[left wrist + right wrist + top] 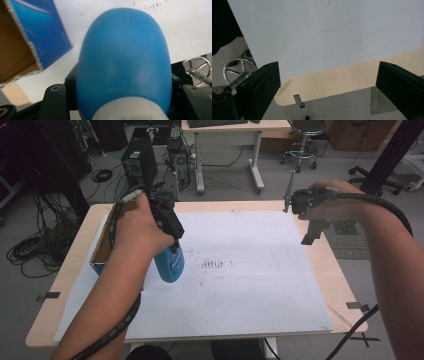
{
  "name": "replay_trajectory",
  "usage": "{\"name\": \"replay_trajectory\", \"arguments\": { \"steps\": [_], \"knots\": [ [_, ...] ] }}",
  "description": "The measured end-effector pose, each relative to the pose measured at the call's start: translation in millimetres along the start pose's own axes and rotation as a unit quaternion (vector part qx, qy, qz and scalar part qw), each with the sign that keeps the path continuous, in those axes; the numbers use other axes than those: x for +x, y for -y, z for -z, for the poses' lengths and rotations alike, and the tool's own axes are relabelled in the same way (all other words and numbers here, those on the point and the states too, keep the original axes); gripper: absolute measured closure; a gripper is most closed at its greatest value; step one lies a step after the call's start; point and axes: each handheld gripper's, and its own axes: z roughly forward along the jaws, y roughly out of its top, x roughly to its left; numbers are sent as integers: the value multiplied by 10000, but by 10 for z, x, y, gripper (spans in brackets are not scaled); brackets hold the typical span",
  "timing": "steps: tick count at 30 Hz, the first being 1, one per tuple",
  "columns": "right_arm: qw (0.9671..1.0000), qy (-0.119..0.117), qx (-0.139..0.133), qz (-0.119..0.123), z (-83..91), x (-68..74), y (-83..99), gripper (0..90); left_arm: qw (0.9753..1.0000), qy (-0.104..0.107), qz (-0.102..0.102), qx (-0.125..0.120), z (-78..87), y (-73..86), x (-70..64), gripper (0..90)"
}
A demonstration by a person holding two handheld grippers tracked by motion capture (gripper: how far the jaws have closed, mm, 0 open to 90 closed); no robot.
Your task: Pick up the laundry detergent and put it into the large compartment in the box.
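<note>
- left gripper [172,242], left of center, pinches a smooth, rounded blue bottle [169,263] with a ribbed white cap [128,110]
- right gripper [309,222], upper right, jaws spread wide, nothing between them

This is a lab or technical workroom. A light wooden table [345,285] covered by a white sheet [250,290] stands on a grey floor strewn with coiled black cables [30,250]. Behind it, desktop computer towers [140,162] sit on the floor beside a desk [235,130] bearing a keyboard, with a chrome-based stool [302,150] and a black metal frame post [390,155] nearby
</note>
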Motion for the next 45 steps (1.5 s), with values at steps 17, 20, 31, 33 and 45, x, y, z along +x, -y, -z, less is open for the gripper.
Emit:
{"name": "replay_trajectory", "arguments": {
  "steps": [17, 20, 31, 33, 45],
  "knots": [
    [10000, -14, 31, 47, -4, 9, -54, 54, 9983, -13, 548, -206, 660, 153, 325, 388],
    [10000, -19, 36, 69, -6, 5, -66, 55, 9972, -22, 692, -264, 789, 176, 406, 388],
    [9999, -9, 47, 111, 11, -3, -105, 55, 9939, -44, 1009, -446, 1083, 221, 638, 387],
    [9999, -6, 52, 128, 8, -3, -110, 54, 9935, -46, 1039, -459, 1102, 223, 656, 388],
    [9998, -19, 91, 172, -30, 5, -143, 55, 9890, -80, 1367, -555, 1227, 194, 955, 387]
  ]
}}
